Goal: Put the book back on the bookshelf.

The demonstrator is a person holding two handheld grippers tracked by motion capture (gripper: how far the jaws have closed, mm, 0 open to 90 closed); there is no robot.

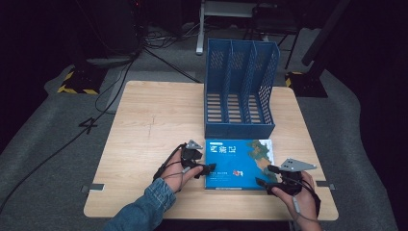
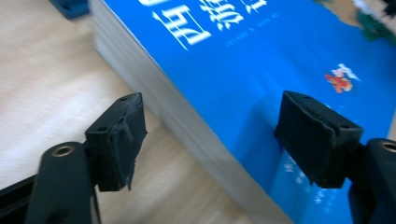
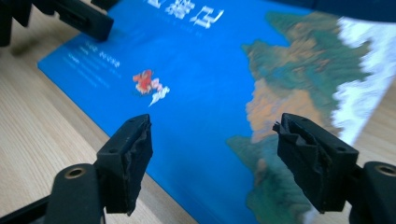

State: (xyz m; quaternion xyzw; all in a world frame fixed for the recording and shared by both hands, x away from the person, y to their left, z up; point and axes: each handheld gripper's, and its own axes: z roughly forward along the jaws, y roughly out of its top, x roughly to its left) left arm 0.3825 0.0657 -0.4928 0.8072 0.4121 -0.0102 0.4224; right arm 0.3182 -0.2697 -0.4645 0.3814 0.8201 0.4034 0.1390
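Blue book [image 1: 238, 163] flat on table [image 1: 149, 125], 6 o'clock of blue file rack [image 1: 240, 86], almost touching its base. Title blurred, unreadable. Left hand-held gripper [image 2: 210, 140] spread, straddling book's 9 o'clock edge, pads clear. Right hand-held gripper [image 3: 212, 158] spread over 5 o'clock corner. Open table toward 9 o'clock.

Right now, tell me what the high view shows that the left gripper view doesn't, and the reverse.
High view: the blue file rack standing behind the book, the right gripper at the book's near right corner, and the person's forearms. Left gripper view: the book's thick page edge between its own open jaws. Both: the blue book, the left gripper and the wooden table.
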